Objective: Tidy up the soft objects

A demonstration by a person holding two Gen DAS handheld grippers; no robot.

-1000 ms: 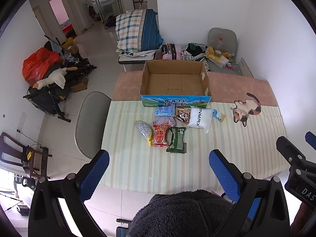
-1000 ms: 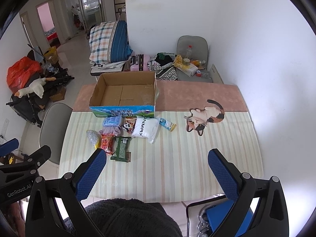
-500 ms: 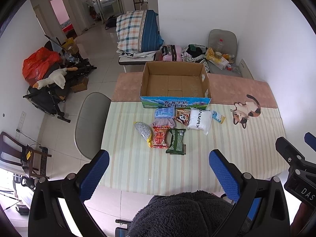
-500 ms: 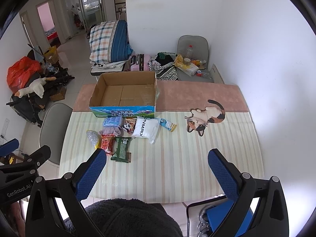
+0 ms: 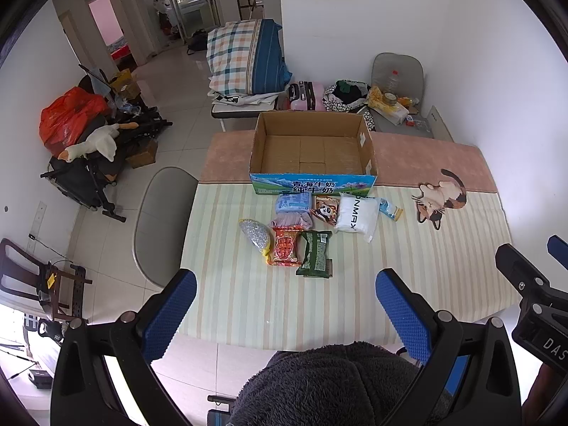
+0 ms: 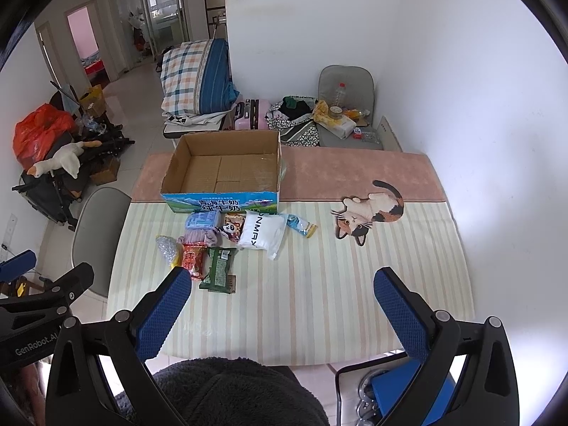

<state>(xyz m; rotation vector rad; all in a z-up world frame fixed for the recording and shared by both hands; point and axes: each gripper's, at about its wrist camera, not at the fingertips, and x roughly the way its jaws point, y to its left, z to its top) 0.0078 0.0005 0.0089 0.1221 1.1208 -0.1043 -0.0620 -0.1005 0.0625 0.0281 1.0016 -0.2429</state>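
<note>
Both sets of jaws stand wide apart and hold nothing, left gripper (image 5: 285, 305) and right gripper (image 6: 282, 303) raised over the near edge of the striped cloth-covered surface (image 6: 319, 294). Ahead sits an open brown cardboard box (image 5: 312, 149) with a blue printed front. Just before it huddle the soft packets, a white pillow-like pouch (image 5: 356, 213) and a dark green packet (image 5: 316, 254), its long axis running away from the grippers. The left gripper looks better placed.

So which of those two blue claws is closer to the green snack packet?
Left. The left gripper hangs open almost straight in front of the green packet, short of it. The right gripper, also open, sits further off, with the packet up to its left.
</note>
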